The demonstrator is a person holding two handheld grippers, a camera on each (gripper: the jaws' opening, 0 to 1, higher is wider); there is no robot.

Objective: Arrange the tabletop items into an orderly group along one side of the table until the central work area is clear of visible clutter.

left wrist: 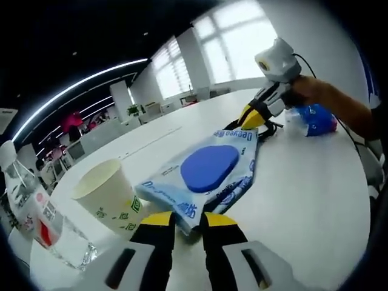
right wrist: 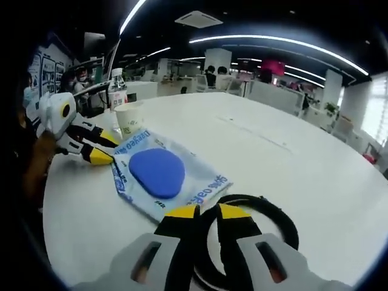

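Observation:
A blue and white wet wipes pack (left wrist: 209, 170) lies flat on the white table (left wrist: 315, 200). My left gripper (left wrist: 189, 221) is shut on its near corner. The right gripper view shows the same pack (right wrist: 160, 173) with the left gripper (right wrist: 103, 151) pinching its far edge. My right gripper (right wrist: 208, 213) is shut on a black cable loop (right wrist: 273, 212) that lies beside the pack. In the left gripper view the right gripper (left wrist: 251, 118) sits at the pack's far end with the cable loop (left wrist: 270, 130) under it.
A paper cup (left wrist: 109, 197) and a clear water bottle (left wrist: 30, 206) stand left of the pack, near the table's edge; both also appear as the cup (right wrist: 129, 119) and bottle (right wrist: 117, 88). A small blue and white packet (left wrist: 315, 118) lies beyond the right gripper. A person's hand (left wrist: 321, 91) holds that gripper.

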